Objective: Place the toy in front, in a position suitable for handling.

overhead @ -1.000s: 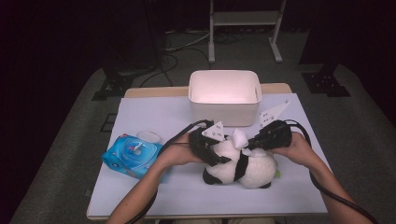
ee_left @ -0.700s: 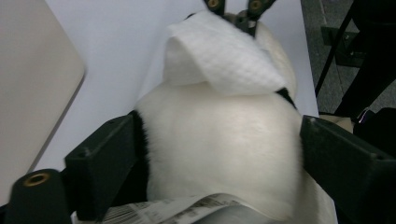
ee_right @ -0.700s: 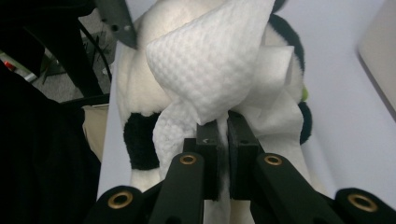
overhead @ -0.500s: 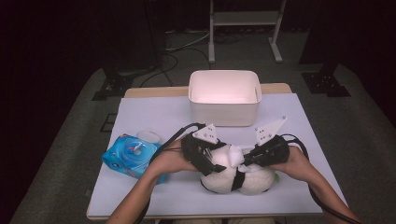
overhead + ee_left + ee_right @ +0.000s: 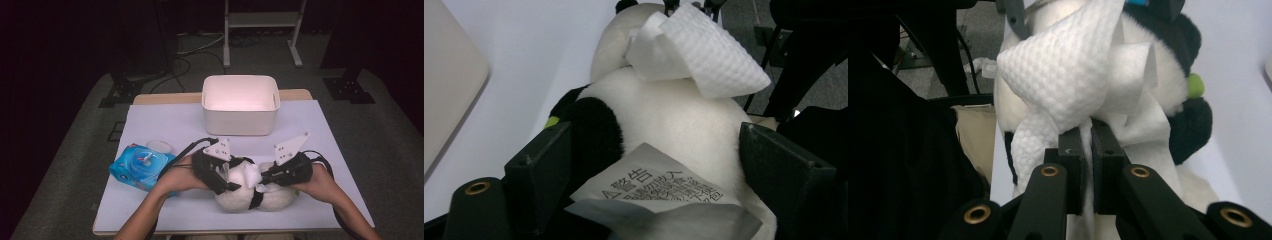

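Panda point(image 5: 250, 197) on white table point(image 5: 165, 125), seemingly dim room.

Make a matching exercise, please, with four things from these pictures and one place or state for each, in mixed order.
Things:
1. white textured wipe
2. black-and-white plush panda
3. white plastic bin
4. blue wipes packet

Places or states:
A. stands at the table's far side
B. pinched in the right gripper
C. lies at the person's left
D. lies between the left gripper's open jaws

Pairs: 1-B, 2-D, 3-A, 4-C
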`<state>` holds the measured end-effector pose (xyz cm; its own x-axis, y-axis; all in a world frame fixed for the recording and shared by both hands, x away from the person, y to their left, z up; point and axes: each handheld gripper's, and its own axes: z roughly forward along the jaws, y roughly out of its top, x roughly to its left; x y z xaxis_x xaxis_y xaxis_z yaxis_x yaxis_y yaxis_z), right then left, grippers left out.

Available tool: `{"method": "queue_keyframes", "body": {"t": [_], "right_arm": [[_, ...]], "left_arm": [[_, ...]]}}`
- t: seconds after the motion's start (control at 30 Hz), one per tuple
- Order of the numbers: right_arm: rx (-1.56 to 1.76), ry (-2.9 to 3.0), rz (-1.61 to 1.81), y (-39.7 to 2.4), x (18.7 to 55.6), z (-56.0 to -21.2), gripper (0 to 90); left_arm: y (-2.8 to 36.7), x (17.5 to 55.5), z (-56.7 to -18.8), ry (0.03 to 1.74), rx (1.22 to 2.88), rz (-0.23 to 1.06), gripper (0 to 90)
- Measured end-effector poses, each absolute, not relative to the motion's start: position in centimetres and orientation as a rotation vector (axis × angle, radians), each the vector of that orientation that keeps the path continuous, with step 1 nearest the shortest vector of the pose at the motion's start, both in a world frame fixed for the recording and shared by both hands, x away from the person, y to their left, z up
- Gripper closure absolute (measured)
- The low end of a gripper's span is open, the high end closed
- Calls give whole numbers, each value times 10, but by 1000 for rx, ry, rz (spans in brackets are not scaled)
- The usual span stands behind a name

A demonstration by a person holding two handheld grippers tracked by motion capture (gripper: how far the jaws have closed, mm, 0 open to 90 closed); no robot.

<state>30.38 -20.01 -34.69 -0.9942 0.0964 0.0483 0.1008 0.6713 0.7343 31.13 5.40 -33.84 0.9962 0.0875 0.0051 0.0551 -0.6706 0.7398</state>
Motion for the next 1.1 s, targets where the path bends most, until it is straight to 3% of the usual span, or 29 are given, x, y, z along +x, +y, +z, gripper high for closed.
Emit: {"method": "queue_keyframes", "body": {"t": [0.37,0.8,1.1], "right_arm": [[-117,-2854,-1345,-183,303,-333,846],[-249,-2910,-1217,-219,306,-340,847],[-236,-2889,-1247,-212,307,-338,846]], "left_arm": [[51,307,-339,69,2296,70,155],[58,304,-335,59,2261,98,154],[61,305,-337,73,2274,110,174]]}}
